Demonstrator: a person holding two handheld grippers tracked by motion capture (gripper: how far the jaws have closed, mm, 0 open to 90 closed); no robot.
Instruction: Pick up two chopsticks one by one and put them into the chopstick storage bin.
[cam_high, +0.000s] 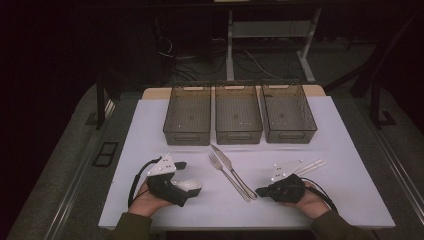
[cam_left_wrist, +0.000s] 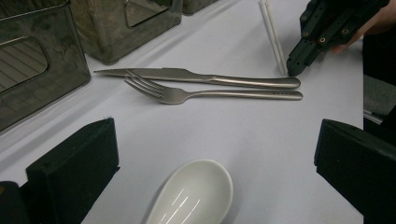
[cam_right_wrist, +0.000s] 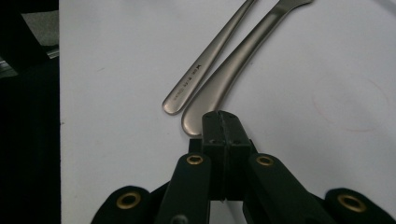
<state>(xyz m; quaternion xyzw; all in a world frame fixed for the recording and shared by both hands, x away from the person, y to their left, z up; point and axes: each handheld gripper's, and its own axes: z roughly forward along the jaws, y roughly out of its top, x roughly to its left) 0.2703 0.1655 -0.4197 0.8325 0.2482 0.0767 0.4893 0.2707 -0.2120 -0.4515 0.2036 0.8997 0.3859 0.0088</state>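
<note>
Both hands come in over the near edge of the desk in dark olive sleeves. The left gripper (cam_high: 176, 192) has a black body, a grey three-cornered plate on top with small white dots, and a black cable looping from its side. Its two pads are broad black blocks with a matt, felt-like face. The right gripper (cam_high: 261, 191) is black too, with the same dotted plate and cable; brass-ringed screws sit along its linkage arms, and small dark screws mark its narrow tips.
</note>
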